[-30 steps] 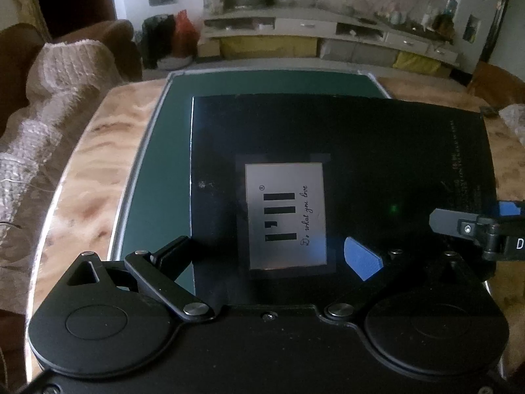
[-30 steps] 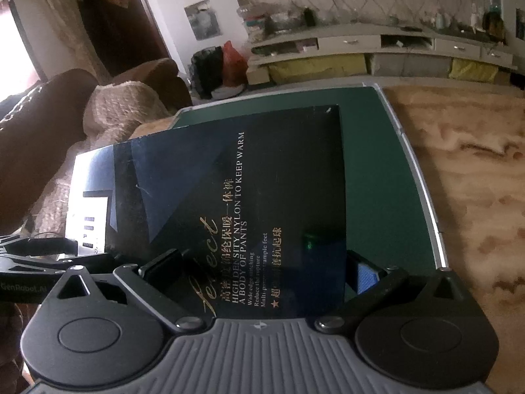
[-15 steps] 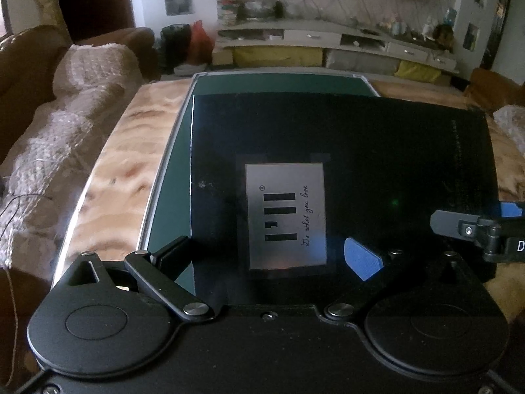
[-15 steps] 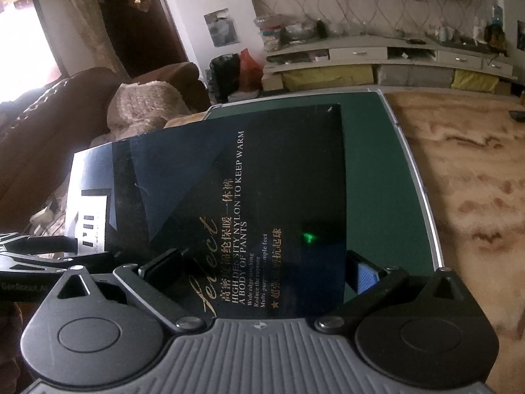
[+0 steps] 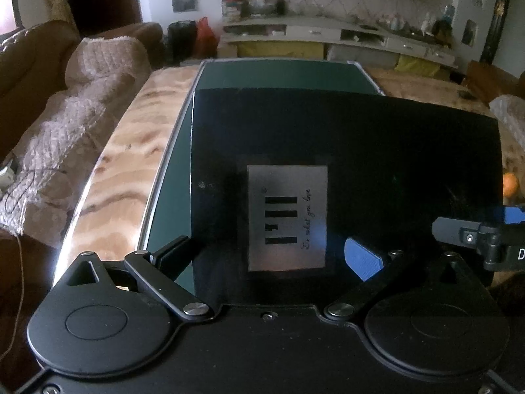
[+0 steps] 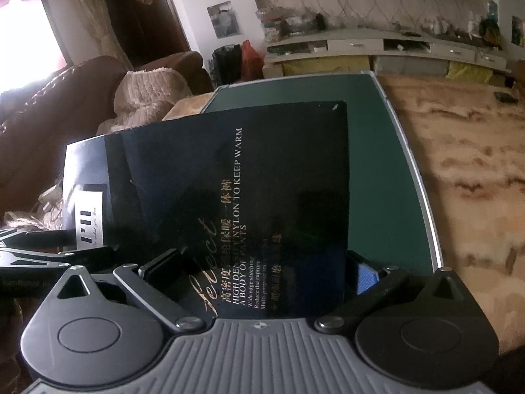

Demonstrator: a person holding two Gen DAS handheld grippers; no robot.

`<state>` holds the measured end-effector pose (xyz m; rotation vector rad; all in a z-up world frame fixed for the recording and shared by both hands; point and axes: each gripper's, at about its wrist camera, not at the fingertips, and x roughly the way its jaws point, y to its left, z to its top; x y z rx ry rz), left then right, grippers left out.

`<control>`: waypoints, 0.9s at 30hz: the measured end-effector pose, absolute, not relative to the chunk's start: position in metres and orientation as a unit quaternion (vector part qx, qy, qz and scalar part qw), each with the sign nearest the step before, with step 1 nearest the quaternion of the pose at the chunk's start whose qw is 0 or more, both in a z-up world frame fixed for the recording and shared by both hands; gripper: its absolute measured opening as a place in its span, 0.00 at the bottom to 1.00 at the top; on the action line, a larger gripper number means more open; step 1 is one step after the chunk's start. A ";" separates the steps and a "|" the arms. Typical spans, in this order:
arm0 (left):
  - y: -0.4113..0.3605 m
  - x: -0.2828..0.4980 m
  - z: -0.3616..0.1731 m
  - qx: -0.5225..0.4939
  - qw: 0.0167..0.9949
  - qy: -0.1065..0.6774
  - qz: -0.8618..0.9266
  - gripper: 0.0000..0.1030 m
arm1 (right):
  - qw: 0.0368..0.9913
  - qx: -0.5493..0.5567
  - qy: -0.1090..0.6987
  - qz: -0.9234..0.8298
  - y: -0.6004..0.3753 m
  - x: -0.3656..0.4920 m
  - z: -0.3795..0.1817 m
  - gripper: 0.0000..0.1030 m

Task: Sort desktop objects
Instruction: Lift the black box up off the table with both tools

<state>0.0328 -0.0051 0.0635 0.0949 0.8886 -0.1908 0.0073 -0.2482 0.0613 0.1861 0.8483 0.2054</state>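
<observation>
Sofa with knitted throw (image 5: 82,105) far left, beside marbled table (image 5: 131,177). Green mat (image 5: 170,197) on the table. Left gripper (image 5: 269,256): fingers spread wide, flat black box (image 5: 344,151) lying between them, near edge at the gripper body; firm pinch not clear. Box held above the mat. Right gripper (image 6: 262,266): fingers astride the same box's (image 6: 229,177) lettered end, squeezing contact not discernible.

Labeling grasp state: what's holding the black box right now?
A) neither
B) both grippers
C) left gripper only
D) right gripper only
B: the left gripper and the right gripper each have fingers on either side of the black box, above the green mat.
</observation>
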 end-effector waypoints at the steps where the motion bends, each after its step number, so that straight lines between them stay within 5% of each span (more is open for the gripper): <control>1: -0.005 0.029 0.062 0.047 0.897 0.430 -0.092 0.98 | 0.901 0.090 0.412 0.099 -0.248 0.004 0.059 1.00; 27: -0.007 0.031 0.000 0.044 0.870 0.485 -0.079 0.98 | 0.870 0.102 0.472 0.096 -0.250 0.012 -0.002 1.00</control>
